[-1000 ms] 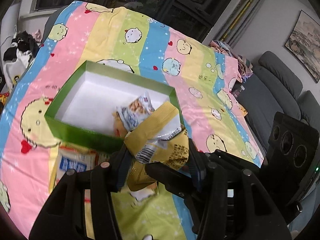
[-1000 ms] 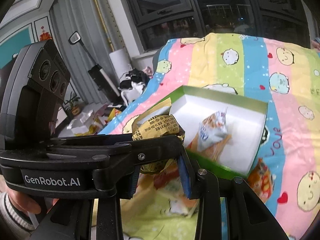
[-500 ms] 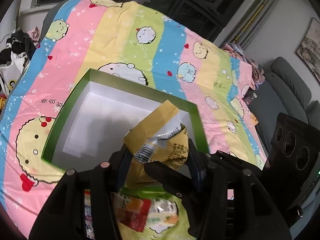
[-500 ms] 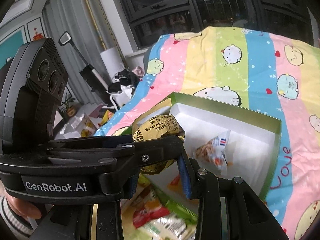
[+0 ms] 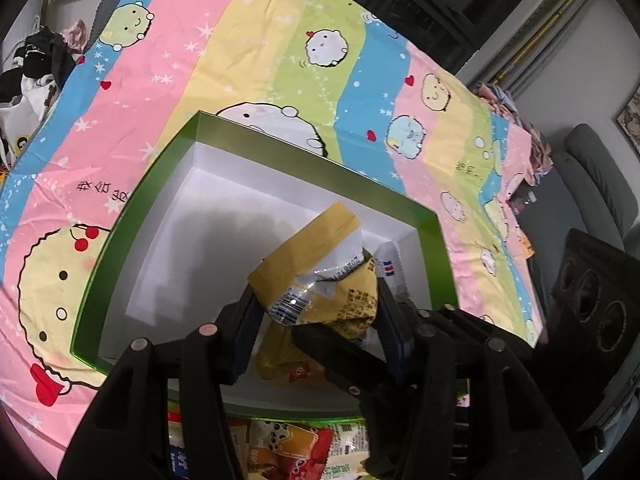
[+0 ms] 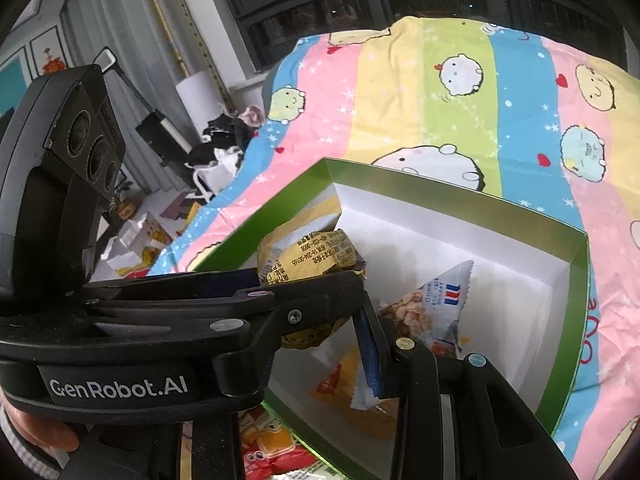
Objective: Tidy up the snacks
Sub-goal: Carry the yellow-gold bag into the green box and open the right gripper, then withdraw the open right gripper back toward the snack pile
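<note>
Yellow snack packet (image 5: 320,280) has moved over the green box (image 5: 132,216).

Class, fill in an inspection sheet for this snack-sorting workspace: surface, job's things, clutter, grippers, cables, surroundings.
Surface: striped cartoon bedsheet.
Job's things: green box holds a white snack bag and an orange packet; yellow snack bag is held over it; more packets lie outside its near wall.
Clutter: clothes pile.
Grippers: left hand-held gripper grips the yellow snack bag; right hand-held gripper cannot tell.
Cables: nothing seen.
Surroundings: dark windows, grey sofa.
</note>
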`<state>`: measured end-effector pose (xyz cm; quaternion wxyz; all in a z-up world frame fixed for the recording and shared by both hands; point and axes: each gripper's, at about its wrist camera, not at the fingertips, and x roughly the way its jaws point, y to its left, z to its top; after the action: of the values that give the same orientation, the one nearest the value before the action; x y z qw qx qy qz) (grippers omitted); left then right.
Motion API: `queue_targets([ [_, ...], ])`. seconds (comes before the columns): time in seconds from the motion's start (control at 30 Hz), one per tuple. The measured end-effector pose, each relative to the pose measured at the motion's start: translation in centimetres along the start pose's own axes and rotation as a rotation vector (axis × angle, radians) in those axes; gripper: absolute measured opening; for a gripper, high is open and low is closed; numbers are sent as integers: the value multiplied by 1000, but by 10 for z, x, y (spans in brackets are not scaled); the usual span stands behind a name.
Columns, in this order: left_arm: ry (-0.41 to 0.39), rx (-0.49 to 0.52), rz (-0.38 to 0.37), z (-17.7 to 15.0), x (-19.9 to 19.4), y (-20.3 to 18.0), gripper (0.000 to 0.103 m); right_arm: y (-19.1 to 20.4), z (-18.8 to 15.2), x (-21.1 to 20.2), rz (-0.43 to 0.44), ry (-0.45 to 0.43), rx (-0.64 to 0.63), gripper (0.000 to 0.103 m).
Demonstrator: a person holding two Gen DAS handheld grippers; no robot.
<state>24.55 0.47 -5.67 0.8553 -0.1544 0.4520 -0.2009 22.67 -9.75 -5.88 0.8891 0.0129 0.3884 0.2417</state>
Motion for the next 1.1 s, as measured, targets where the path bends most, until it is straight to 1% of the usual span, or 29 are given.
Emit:
queue_targets([
  [0.1, -12, -6, 37, 1, -1, 1, 66, -2, 0, -3, -15, -3, 10, 37],
  [0.17, -30, 8, 56, 0, -6, 0, 67, -3, 0, -7, -33, -12, 9, 37],
  [0.2, -37, 14, 60, 0, -8, 0, 72, -3, -2, -12, -34, -17, 12, 38],
  [0.27, -67, 38, 95, -2, -17, -4, 79, -5, -5, -18, -33, -26, 19, 47],
  [0.37, -96, 67, 131, -6, -28, -8, 81, -6, -10, -31, -43, -45, 29, 49],
  [0.4, -104, 74, 149, -8, -31, -9, 85, -6, -11, -34, -42, -49, 33, 50],
  [0.43, -114, 82, 166, -10, -34, -10, 87, -6, -14, -41, -37, -57, 41, 51],
  [0.5, -136, 97, 189, -18, -43, -13, 87, -6, -19, -53, -34, -70, 52, 58],
  [0.53, -139, 100, 200, -22, -47, -14, 87, -6, -22, -59, -39, -76, 55, 63],
  [0.57, -139, 100, 207, -25, -48, -14, 87, -5, -25, -62, -45, -79, 54, 67],
  [0.6, -138, 99, 214, -29, -51, -13, 88, -4, -30, -69, -57, -81, 50, 67],
  [0.67, -127, 88, 221, -39, -58, -11, 88, -3, -37, -77, -72, -77, 45, 67],
  [0.73, -113, 71, 223, -50, -64, -5, 91, -3, -46, -86, -78, -69, 47, 68],
  [0.77, -110, 64, 223, -54, -66, -5, 98, -4, -50, -89, -79, -66, 53, 68],
  [0.8, -107, 49, 219, -60, -71, -1, 102, -5, -56, -93, -80, -61, 60, 68],
  [1.1, -108, -47, 202, -103, -104, 20, 102, -13, -95, -114, -97, -17, 133, 68],
])
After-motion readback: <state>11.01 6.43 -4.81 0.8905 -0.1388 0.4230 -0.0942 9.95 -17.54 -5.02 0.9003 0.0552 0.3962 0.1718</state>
